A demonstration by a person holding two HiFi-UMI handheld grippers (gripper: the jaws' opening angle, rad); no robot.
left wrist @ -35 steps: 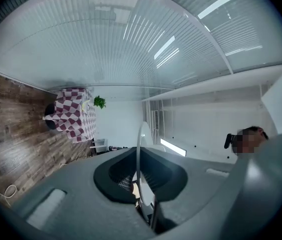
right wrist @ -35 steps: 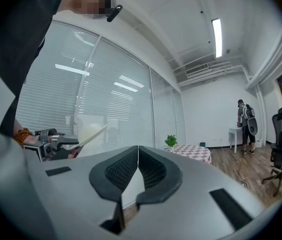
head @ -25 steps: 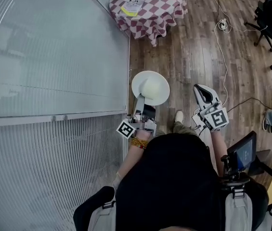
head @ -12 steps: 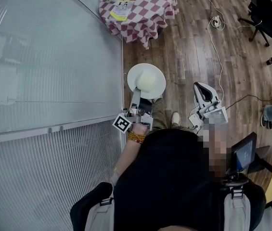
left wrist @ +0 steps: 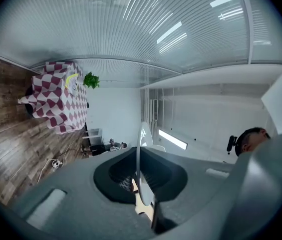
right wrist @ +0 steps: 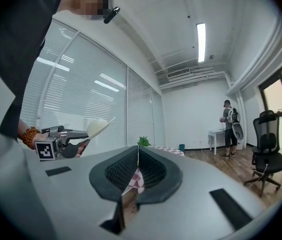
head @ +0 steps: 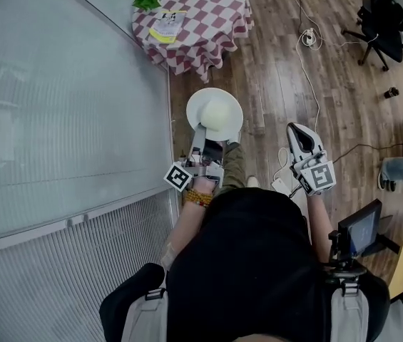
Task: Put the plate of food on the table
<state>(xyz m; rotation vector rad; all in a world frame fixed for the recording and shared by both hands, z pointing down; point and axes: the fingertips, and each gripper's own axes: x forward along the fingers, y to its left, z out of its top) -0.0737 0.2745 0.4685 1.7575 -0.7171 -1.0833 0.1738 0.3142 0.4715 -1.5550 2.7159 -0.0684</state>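
Since the earlier frame the checkered table [head: 212, 27] is brought nearer. The plate of food [head: 215, 112] is held in the air, clamped at its rim by the left gripper [head: 203, 137]; the right gripper [head: 299, 137] is closed, empty. The plate should be kept level.

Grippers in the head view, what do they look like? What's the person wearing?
The left gripper is grey and black, the right gripper white with black inside. Each carries a white cube with black square markers. The person wears a black top and an orange bead bracelet.
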